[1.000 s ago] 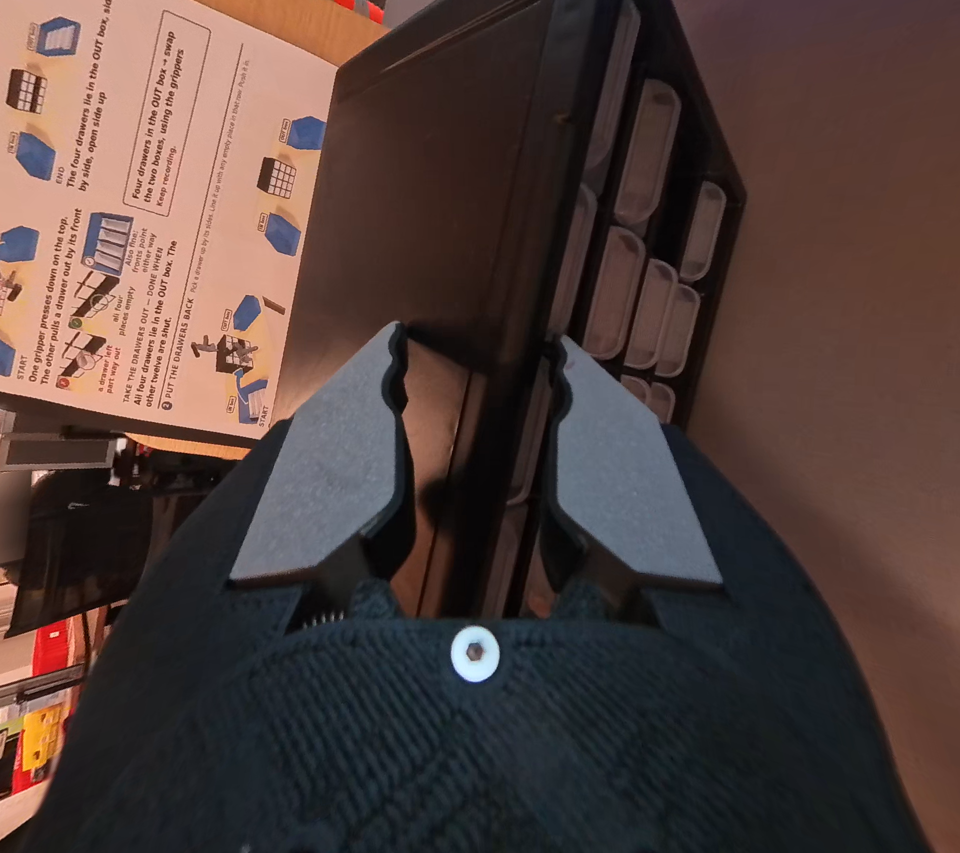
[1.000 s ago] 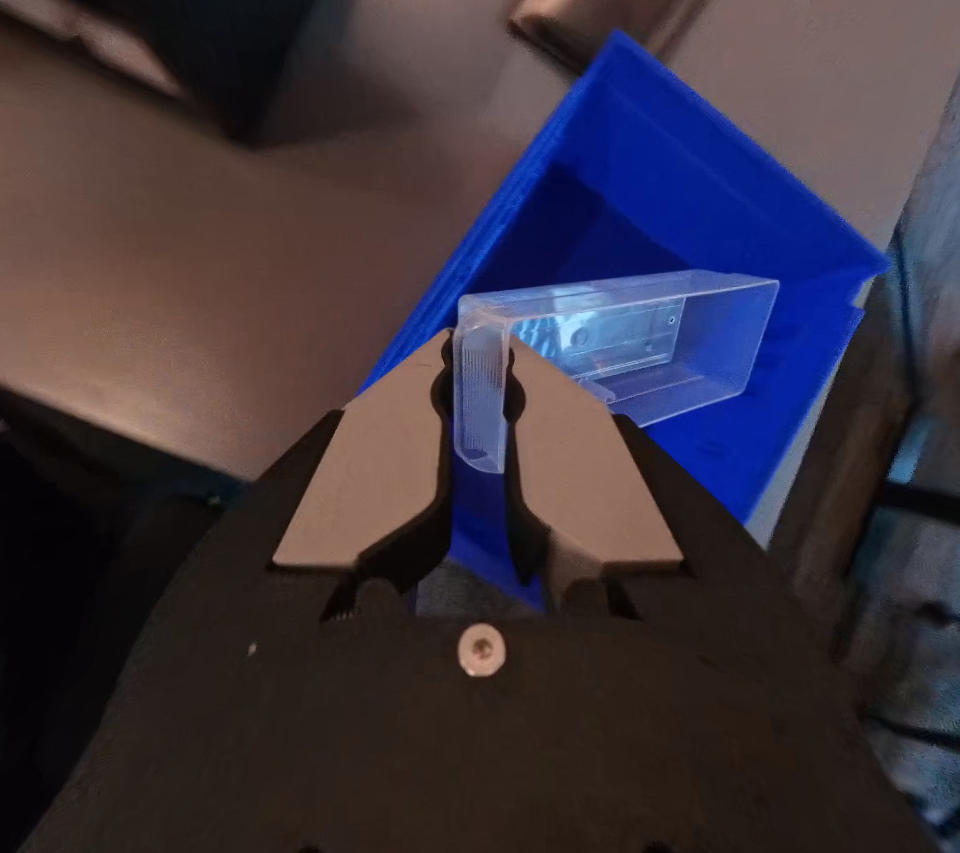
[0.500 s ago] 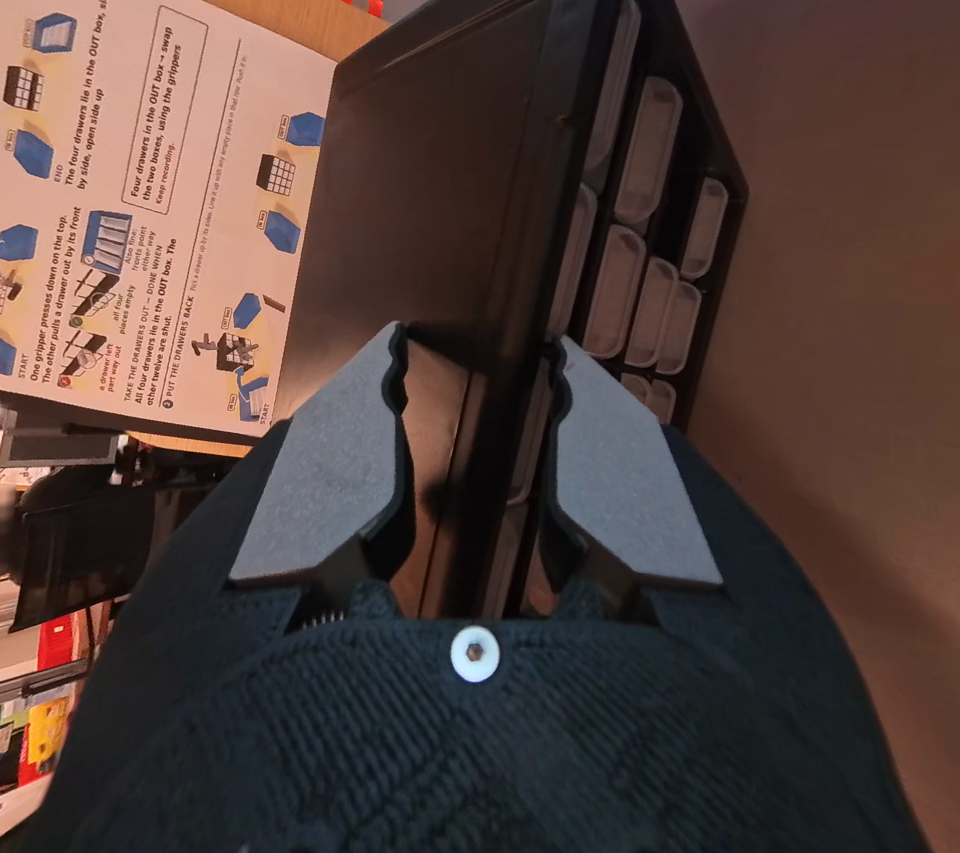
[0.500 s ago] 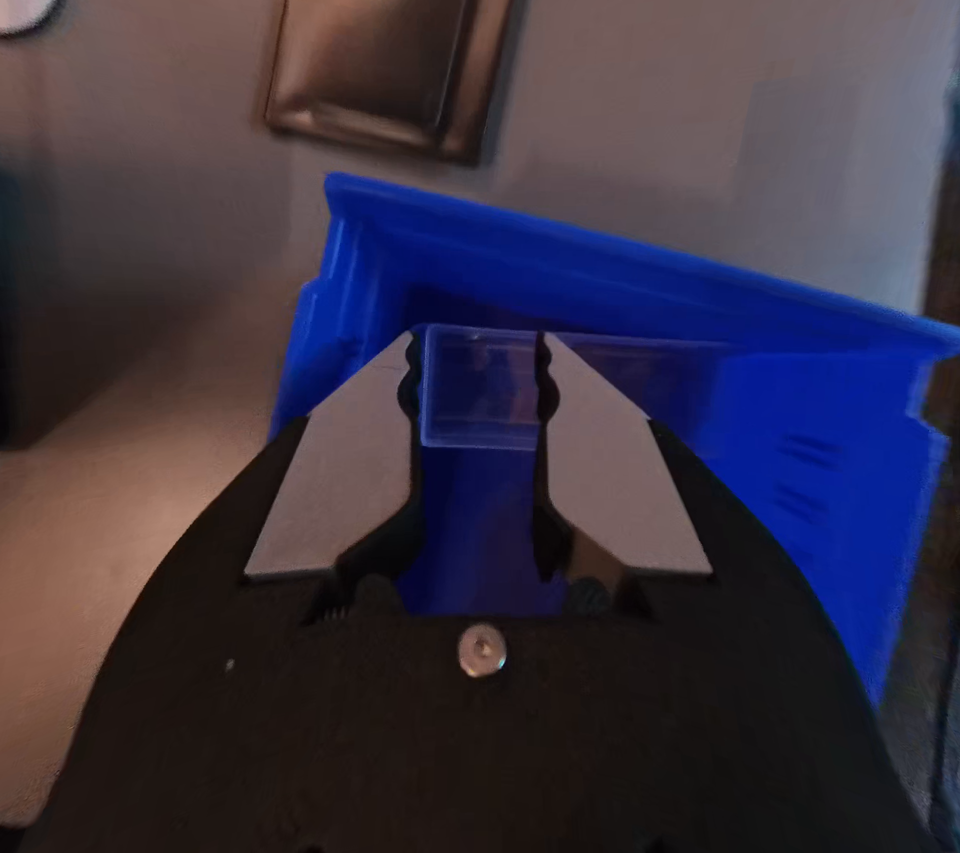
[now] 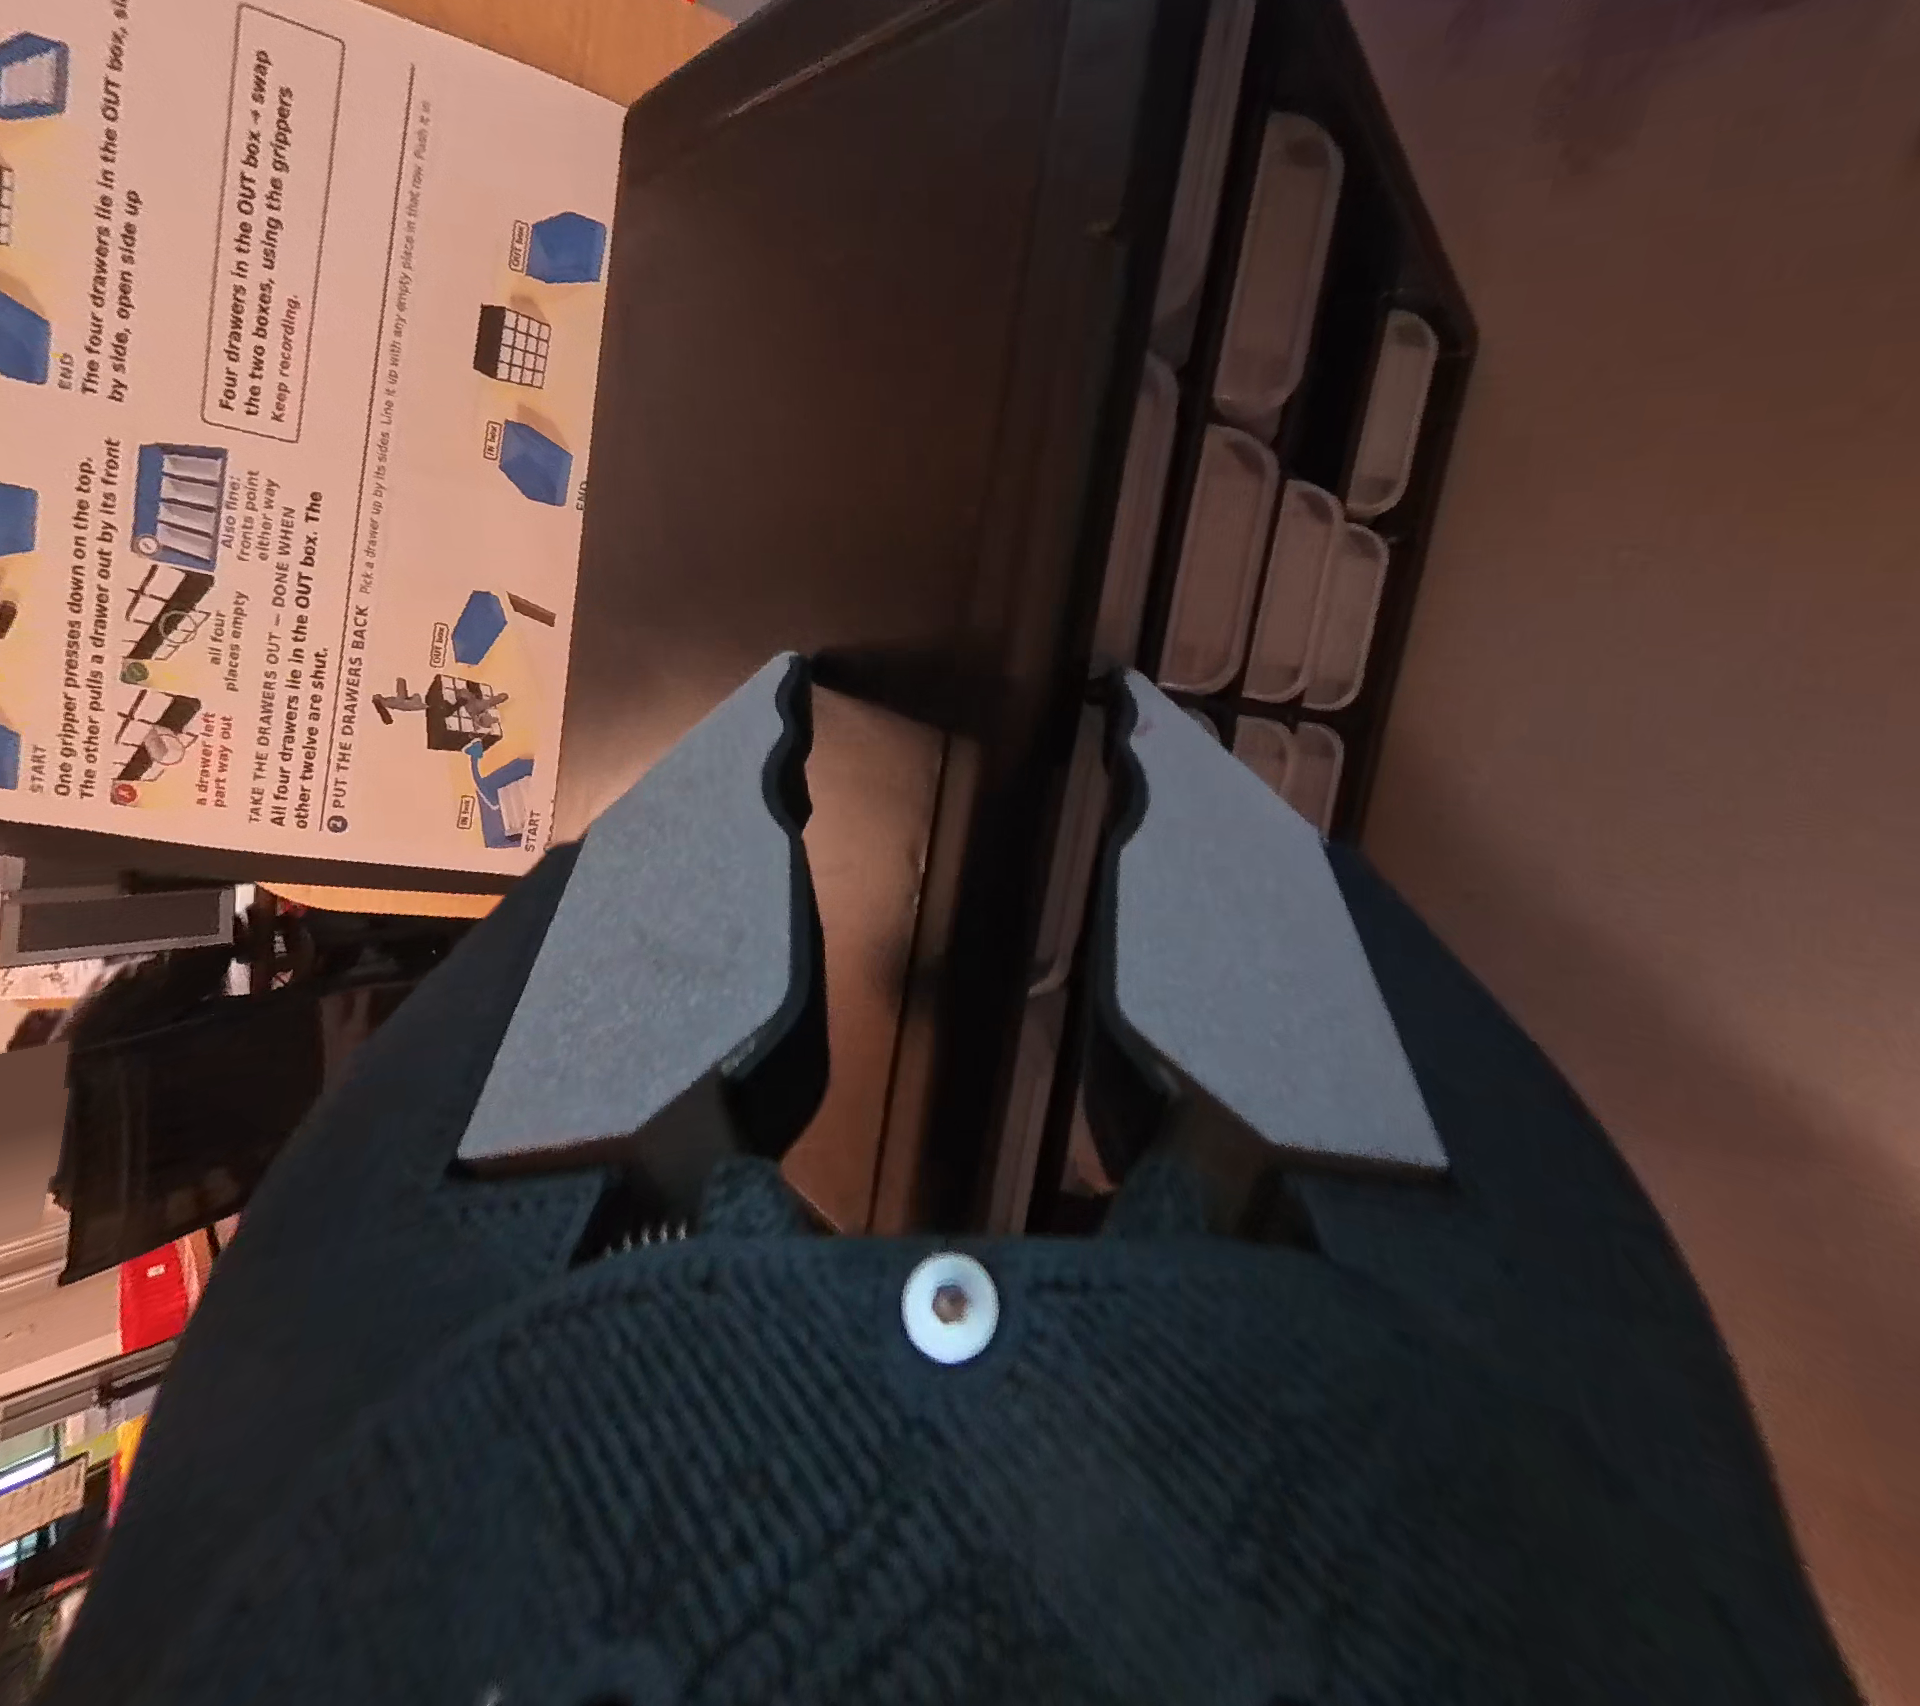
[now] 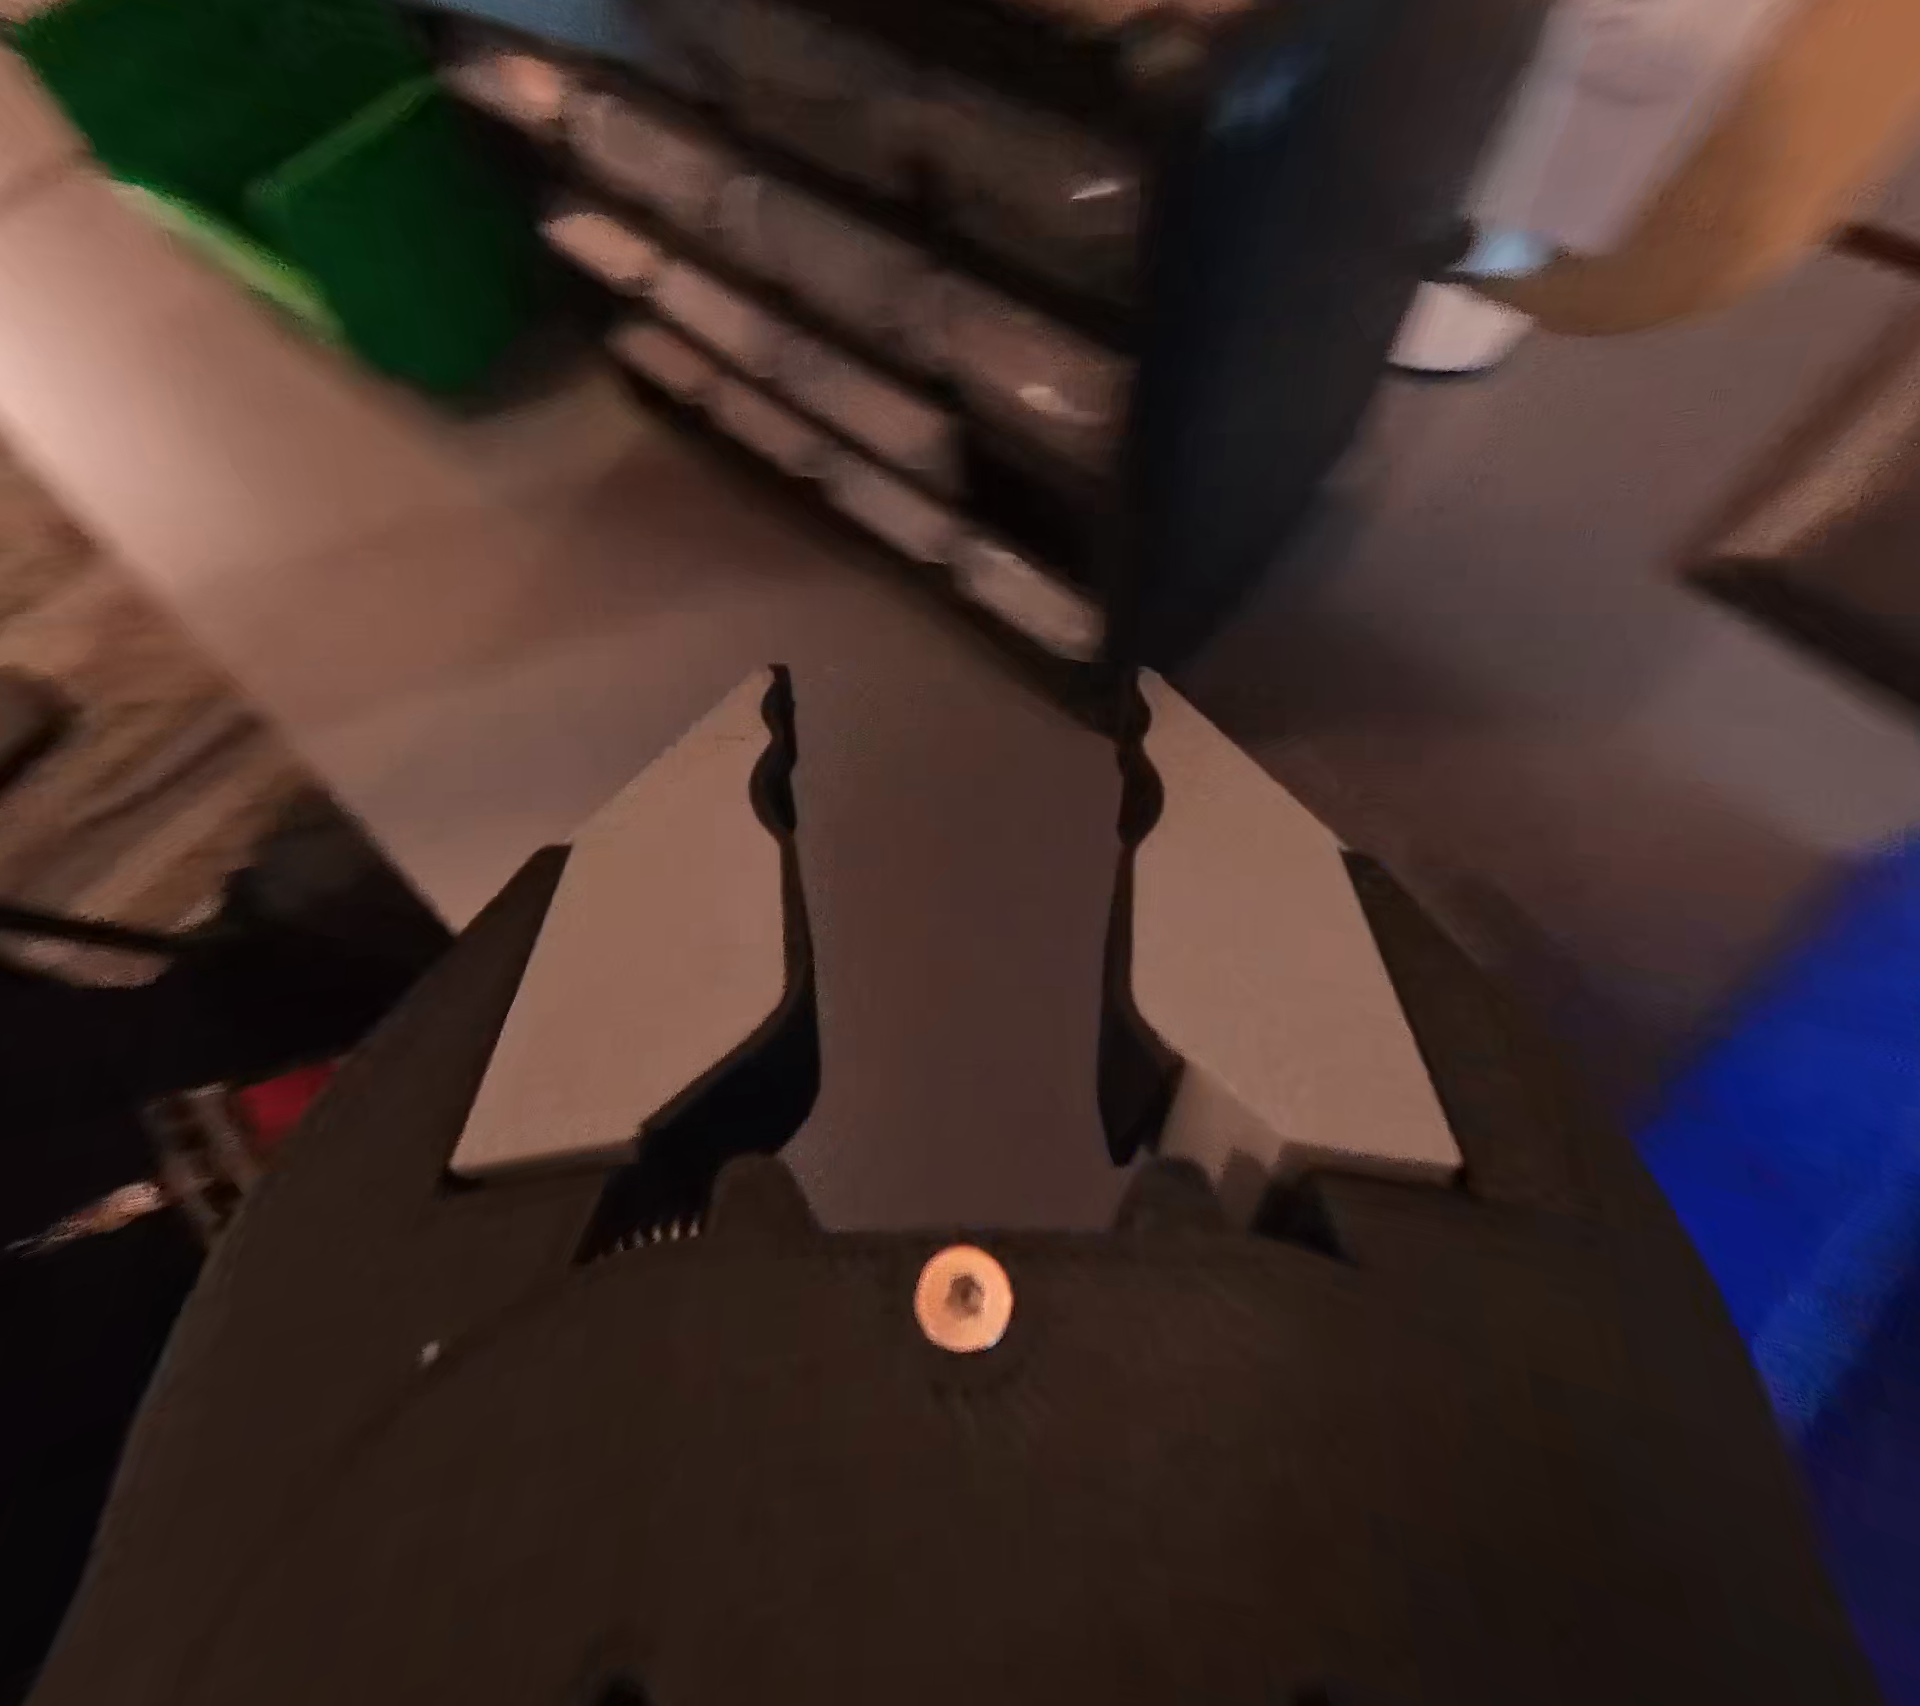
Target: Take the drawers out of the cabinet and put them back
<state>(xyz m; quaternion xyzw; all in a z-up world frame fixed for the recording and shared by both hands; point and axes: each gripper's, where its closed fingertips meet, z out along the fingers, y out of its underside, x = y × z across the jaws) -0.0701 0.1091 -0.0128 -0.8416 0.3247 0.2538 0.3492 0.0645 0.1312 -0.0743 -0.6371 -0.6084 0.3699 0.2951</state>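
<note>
The black drawer cabinet (image 5: 831, 357) fills the left wrist view, turned sideways. Its clear drawers (image 5: 1278, 274) show along its front face, with some dark gaps among them. My left gripper (image 5: 958, 680) is open, its fingers astride the cabinet's top front edge, close to or on the top panel. My right gripper (image 6: 956, 680) is open and empty above the brown table (image 6: 520, 617). It faces the cabinet (image 6: 1247, 254) and its rows of drawers (image 6: 831, 368) from a short distance. That view is motion-blurred.
A printed instruction sheet (image 5: 260, 409) stands behind the cabinet. A blue bin (image 6: 1818, 1137) sits at the right edge of the right wrist view. Something green (image 6: 312, 181) lies to the left of the cabinet. A white object (image 6: 1455, 326) stands past the cabinet's right side.
My right gripper let go of the clear drawer in the blue bin, opened, and swung over to face the cabinet. My left gripper has stayed on the cabinet top.
</note>
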